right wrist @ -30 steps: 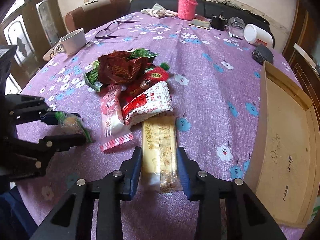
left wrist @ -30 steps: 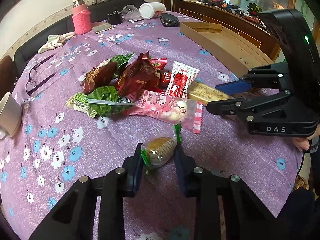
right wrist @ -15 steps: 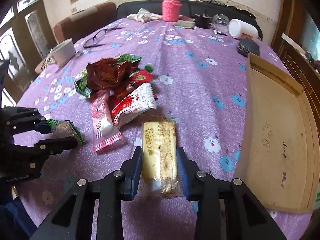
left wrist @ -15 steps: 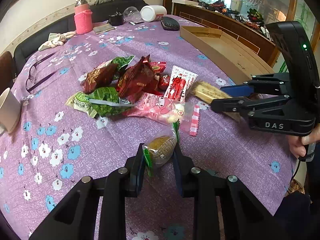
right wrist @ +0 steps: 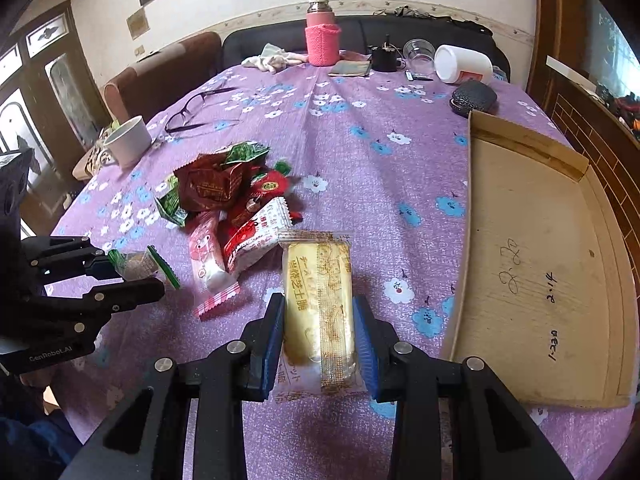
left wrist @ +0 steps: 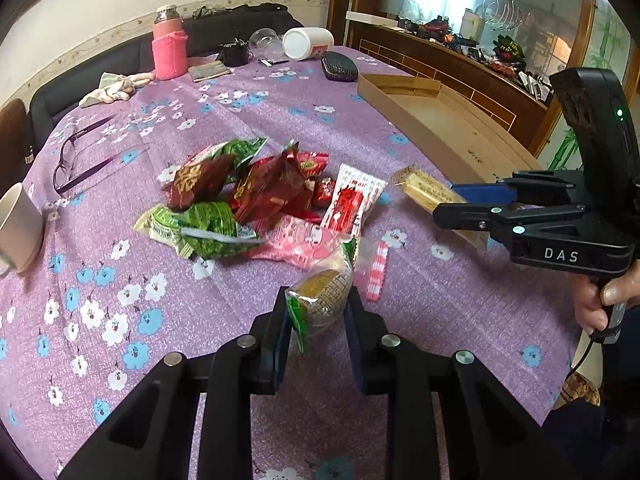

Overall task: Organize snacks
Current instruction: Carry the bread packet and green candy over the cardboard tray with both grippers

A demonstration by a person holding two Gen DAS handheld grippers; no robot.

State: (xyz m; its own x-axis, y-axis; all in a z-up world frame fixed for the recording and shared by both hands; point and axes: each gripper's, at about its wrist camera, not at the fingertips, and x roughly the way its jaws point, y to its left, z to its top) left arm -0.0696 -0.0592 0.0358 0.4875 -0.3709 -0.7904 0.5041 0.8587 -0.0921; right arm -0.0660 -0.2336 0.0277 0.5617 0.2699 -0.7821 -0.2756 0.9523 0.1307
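Two grippers: each one grips a wrapped snack above a purple floral tablecloth.
Left gripper: jaws pressed against a small round cake in a clear, green-edged wrapper, held clear of the cloth; seen from the right wrist view, the same packet sits between the black fingers.
Right gripper: blue-padded jaws clamped on a long yellow cheese-cracker bar in a clear wrapper, its far end pointing toward the pile.
Snack pile: dark red, green, pink and red-and-white packets heaped mid-table, the pink packet nearest the held bar.
Cardboard tray: shallow and brown, at the table's right edge, just beside the right gripper; only handwritten marks show on its floor, no snacks inside.
White cup: at the left edge; contents cannot be seen.
Far end: pink-sleeved bottle, tipped white jar, clear glass, eyeglasses.
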